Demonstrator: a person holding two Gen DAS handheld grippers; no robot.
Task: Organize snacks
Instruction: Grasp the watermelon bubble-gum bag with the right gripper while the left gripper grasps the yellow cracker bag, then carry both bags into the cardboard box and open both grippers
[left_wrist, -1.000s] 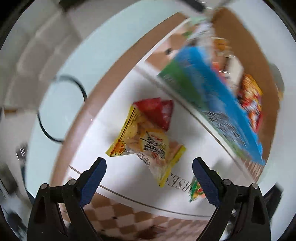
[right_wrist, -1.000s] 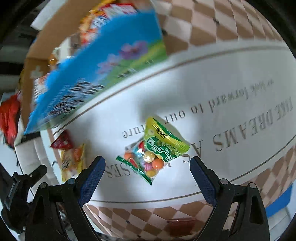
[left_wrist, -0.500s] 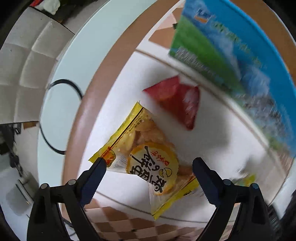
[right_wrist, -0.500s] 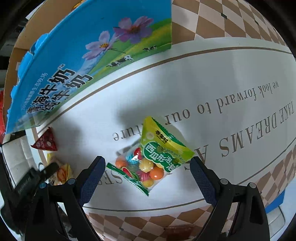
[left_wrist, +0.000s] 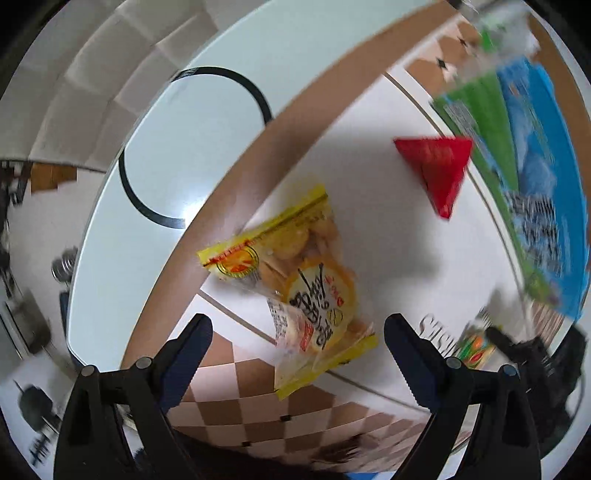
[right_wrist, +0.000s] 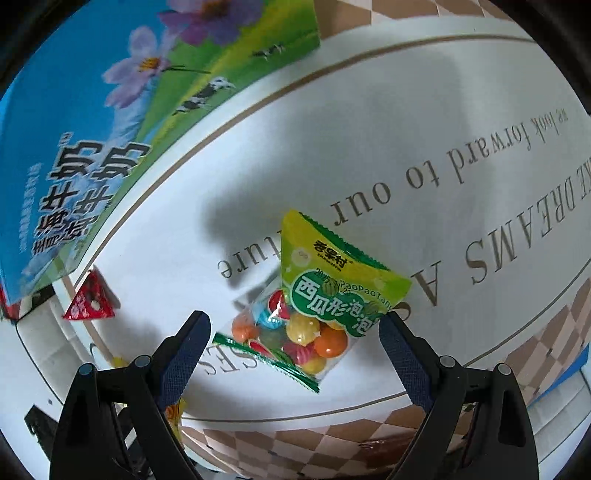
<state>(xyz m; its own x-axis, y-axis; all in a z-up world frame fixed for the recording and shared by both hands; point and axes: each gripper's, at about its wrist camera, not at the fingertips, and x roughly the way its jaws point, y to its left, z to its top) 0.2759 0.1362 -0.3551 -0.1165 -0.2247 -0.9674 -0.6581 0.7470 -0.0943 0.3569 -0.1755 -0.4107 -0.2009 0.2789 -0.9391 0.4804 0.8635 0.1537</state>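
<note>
Both grippers gape wide and empty over a printed tablecloth (right_wrist: 424, 110), the left gripper (left_wrist: 297, 325) above a yellow biscuit packet (left_wrist: 306, 284), the right gripper (right_wrist: 293, 323) above a green candy bag (right_wrist: 317, 306).

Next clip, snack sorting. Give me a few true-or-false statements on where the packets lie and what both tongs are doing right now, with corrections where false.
1. The right tongs are open over the candy bag. True.
2. The left tongs are clamped on the yellow biscuit packet. False: they stand open, and the packet lies on the tablecloth between the fingers.
3. The red triangular packet lies on the tablecloth near the blue milk carton box. True.
4. The candy bag holds only green sweets. False: several colours show through it.
5. The tablecloth is plain white. False: it carries printed lettering and a brown checked border.
</note>
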